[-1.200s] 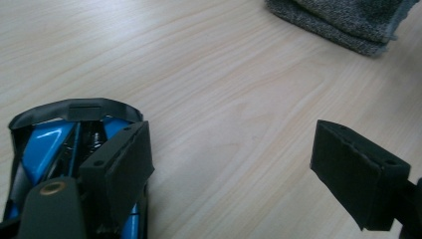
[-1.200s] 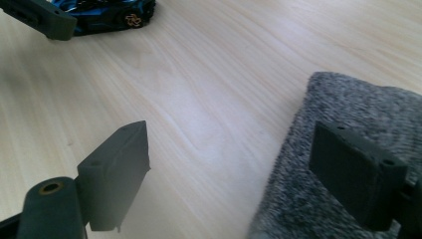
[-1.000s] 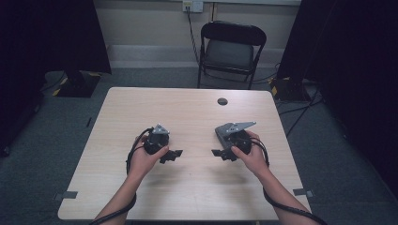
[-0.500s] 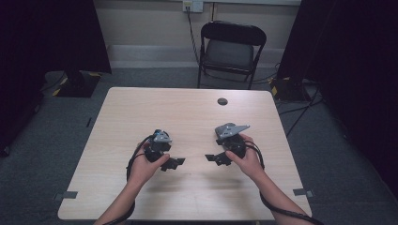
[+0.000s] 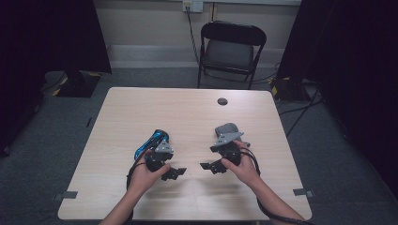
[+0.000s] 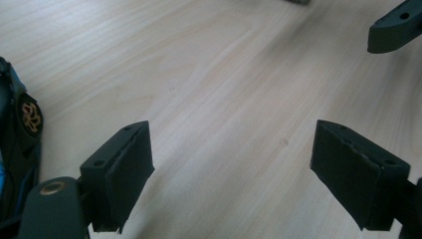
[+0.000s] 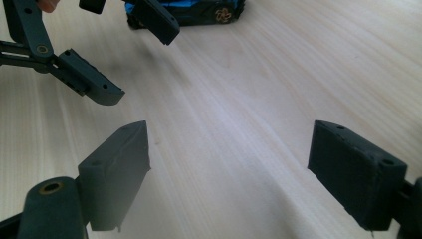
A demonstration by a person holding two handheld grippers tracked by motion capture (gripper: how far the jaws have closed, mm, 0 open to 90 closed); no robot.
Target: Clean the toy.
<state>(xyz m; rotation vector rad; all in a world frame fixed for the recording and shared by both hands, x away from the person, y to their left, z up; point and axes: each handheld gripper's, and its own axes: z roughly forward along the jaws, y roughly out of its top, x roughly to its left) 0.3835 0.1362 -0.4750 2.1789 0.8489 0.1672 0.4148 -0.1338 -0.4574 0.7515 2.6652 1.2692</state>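
Pale wooden table (image 5: 187,112), grey carpet (image 5: 328,154)

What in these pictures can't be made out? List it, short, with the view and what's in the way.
- Toy car, high view: the left gripper and its hand cover its near end; too small for detail.
- Toy car, left gripper view: cut off by the left edge.
- Toy car, right gripper view: cut off by the top edge, the left gripper's jaws in front.
- Small dark round thing on the table, high view: too small to identify.
- Grey object behind the right gripper, high view: partly covered, unclear.
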